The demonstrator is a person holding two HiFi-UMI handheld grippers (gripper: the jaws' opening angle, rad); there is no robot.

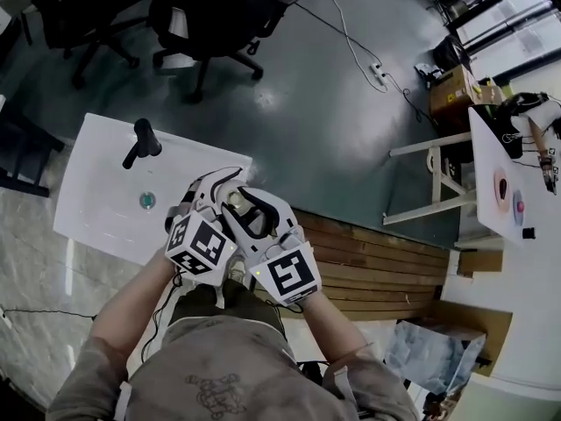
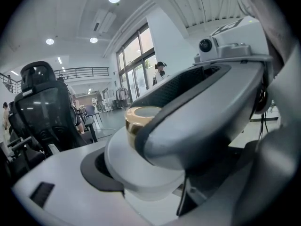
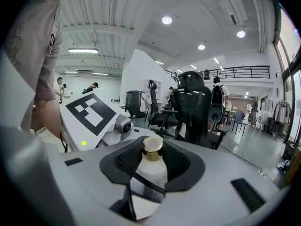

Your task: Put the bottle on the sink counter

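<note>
we have the bottle up in the air between both grippers, just off the near right corner of the sink table, not yet set down. the right gripper has its jaws clamped on it high up, the dark pads hugging the shoulder and neck below the gold cap. the left gripper comes in from the other side. one of its pads lies against the white body, but the right gripper's jaw covers the far side, so we cannot tell whether the left jaws are pressing.

we judge the bottle to be stiff, smooth and fairly light, slick enough to slide in a loose grip. the round body gives the pads little flat to bite on, and a hold so near the cap leaves the base free to swing. for the set-down we would trust the shoulder grip, keep the bottle upright, and land its base on the flat top beside the tap, clear of the drain, where a narrow base could tip.
</note>
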